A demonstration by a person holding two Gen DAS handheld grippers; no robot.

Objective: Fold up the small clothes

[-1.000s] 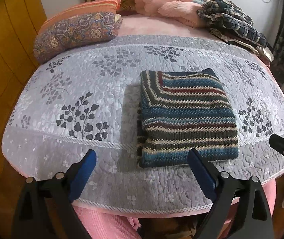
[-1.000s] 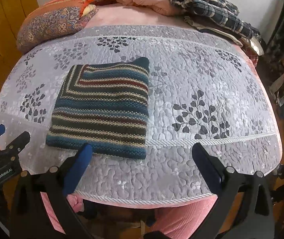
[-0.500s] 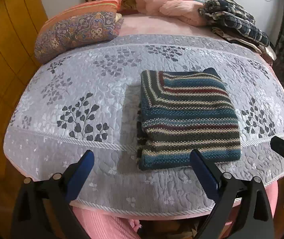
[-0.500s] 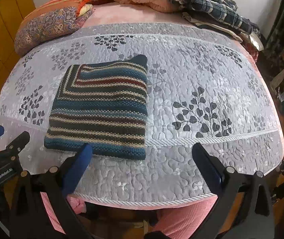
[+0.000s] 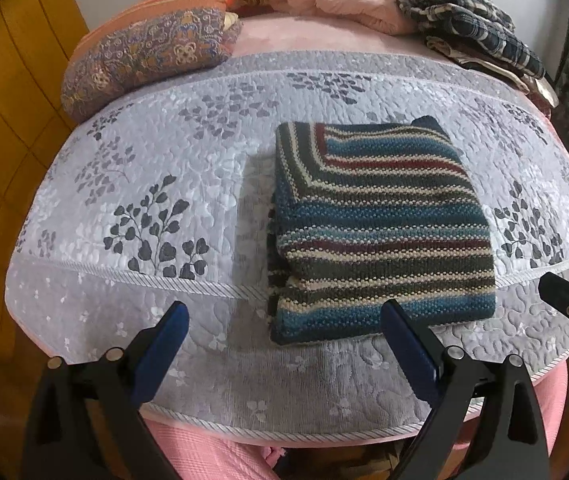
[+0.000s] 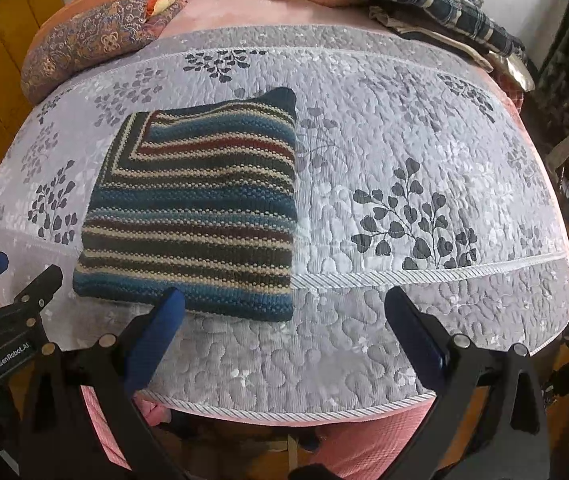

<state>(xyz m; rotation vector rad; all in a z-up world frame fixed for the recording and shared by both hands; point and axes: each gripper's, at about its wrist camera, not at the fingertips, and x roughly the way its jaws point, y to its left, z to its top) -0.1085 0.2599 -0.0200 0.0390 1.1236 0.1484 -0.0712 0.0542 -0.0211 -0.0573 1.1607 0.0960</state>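
Whereas both views sat slightly farther back a second ago, the bed's grey leaf-print quilt [image 5: 132, 184] bears the folded striped sweater [image 5: 380, 232] unmoved at centre; left gripper [image 5: 284, 316] and right gripper [image 6: 284, 300] hover with jaws wide, empty.

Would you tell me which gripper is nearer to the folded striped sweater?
Left, narrowly. The left gripper has one finger overlapping the striped sweater's near edge; the right gripper sits mostly off its right side.
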